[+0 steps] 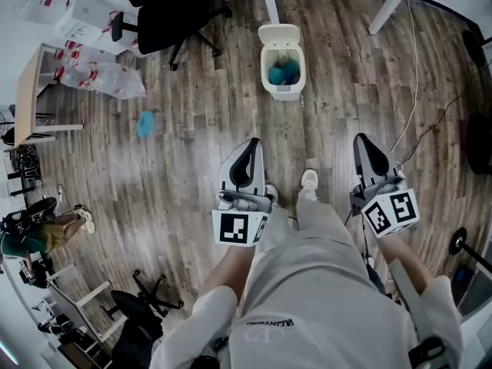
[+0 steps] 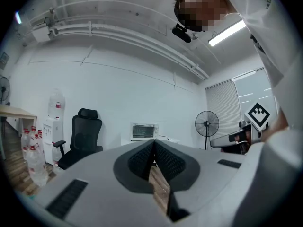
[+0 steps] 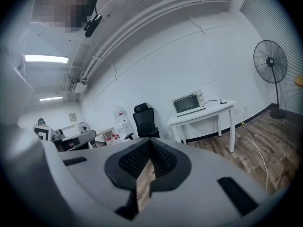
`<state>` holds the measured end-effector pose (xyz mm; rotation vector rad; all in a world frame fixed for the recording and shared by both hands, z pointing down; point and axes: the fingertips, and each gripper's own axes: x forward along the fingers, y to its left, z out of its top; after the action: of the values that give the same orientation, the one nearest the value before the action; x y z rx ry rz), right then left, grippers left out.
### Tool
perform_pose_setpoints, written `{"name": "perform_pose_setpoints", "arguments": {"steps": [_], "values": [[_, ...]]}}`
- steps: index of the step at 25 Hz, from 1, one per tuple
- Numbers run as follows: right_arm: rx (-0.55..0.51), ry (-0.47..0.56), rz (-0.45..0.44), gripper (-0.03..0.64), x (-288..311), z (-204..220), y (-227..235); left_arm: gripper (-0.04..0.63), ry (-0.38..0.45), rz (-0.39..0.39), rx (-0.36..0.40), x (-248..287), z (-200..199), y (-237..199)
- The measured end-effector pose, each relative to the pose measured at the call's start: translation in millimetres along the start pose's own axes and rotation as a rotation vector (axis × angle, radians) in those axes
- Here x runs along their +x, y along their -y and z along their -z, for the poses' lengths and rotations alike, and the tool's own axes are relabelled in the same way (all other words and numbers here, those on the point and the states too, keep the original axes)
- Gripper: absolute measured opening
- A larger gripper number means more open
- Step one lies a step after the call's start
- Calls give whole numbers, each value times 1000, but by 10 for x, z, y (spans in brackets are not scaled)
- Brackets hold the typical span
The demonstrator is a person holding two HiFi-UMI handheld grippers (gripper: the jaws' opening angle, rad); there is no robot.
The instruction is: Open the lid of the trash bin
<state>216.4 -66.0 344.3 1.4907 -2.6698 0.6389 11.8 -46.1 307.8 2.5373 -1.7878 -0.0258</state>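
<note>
The white trash bin (image 1: 281, 71) stands on the wood floor ahead of me. Its lid (image 1: 279, 35) is tipped up at the far side, and something teal shows inside. My left gripper (image 1: 247, 146) is held close to my body, well short of the bin, jaws pressed together with nothing between them. My right gripper (image 1: 364, 140) is level with it on the right, also shut and empty. The bin does not appear in either gripper view. In the left gripper view the left gripper (image 2: 154, 144) points across the room, as does the right gripper (image 3: 150, 144) in its own view.
A black office chair (image 1: 173, 14) and packs of water bottles (image 1: 100, 75) lie far left, by a wooden table (image 1: 27, 91). A blue scrap (image 1: 145, 124) is on the floor. White table legs (image 1: 388, 6) and a cable (image 1: 415, 91) are right of the bin. My shoe (image 1: 309, 180) shows between the grippers.
</note>
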Motion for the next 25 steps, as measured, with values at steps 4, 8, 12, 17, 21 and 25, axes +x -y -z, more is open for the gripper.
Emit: {"name": "perform_pose_setpoints", "arguments": {"steps": [4,8,12,17,21,25], "values": [[-19,14,-7,17,-83,31,-355,2,39,1,-11,-288,-111,-94],[-39,33,5,17,-321,136,-805,2,88,28,-27,-737,-249,-133],[-58,59,30,17,-691,290,-1366,2,127,83,-38,-1337,-382,-163],[-76,93,85,16,-1205,433,-1872,2,113,135,-45,-2049,-427,-179],[-93,95,125,17,-1539,519,-2095,2,89,150,-44,-2454,-395,-218],[-95,85,146,17,-1729,576,-2144,2,68,141,-45,-2692,-353,-228]]}}
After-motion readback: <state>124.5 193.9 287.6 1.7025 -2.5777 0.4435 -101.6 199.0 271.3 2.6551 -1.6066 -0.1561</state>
